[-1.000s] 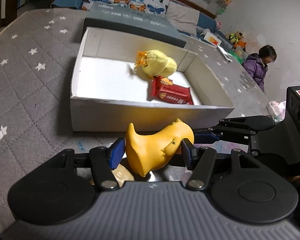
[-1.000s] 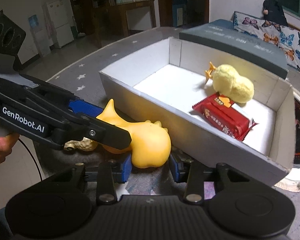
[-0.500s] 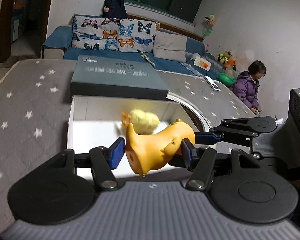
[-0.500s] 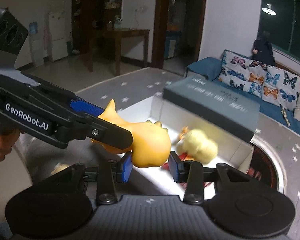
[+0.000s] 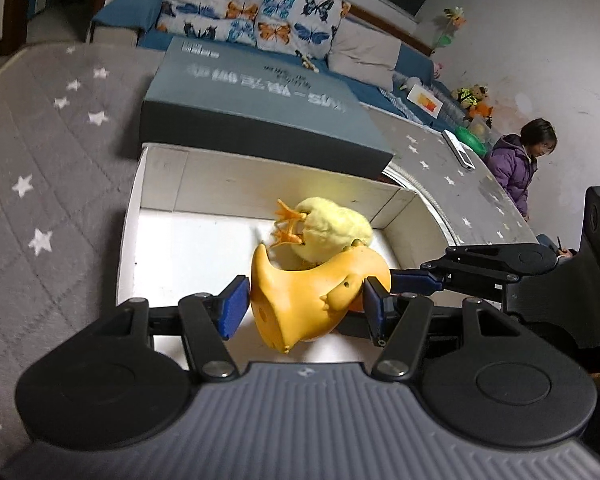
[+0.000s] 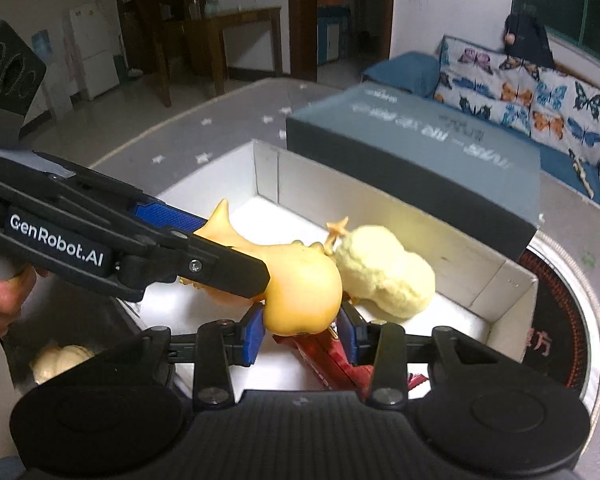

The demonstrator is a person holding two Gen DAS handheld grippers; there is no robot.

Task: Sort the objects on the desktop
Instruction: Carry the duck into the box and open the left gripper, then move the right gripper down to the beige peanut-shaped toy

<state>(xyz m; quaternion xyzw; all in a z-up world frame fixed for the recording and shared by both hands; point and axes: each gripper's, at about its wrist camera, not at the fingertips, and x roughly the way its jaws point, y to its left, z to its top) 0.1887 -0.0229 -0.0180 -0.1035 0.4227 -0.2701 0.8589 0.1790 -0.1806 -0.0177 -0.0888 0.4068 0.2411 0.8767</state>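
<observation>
A yellow rubber duck [image 5: 316, 292] hangs in the air over the white box [image 5: 204, 172]. My left gripper [image 5: 304, 304] is shut on it along its length. My right gripper [image 6: 302, 330] is shut on its round head [image 6: 300, 284] from the other side. A fluffy yellow plush chick [image 5: 332, 232] lies inside the box just beyond the duck, seen also in the right wrist view [image 6: 384, 272]. A red snack packet [image 6: 332, 360] lies on the box floor under my right gripper.
The grey box lid [image 5: 260, 100] lies against the far wall of the box. A pale peanut-shaped toy [image 6: 60, 360] sits on the grey starred tablecloth [image 5: 40, 160] outside the box. A child [image 5: 520, 164] sits beyond the table's right edge.
Both grippers lifted the duck off the tablecloth in front of the box and carried it forward over the box interior.
</observation>
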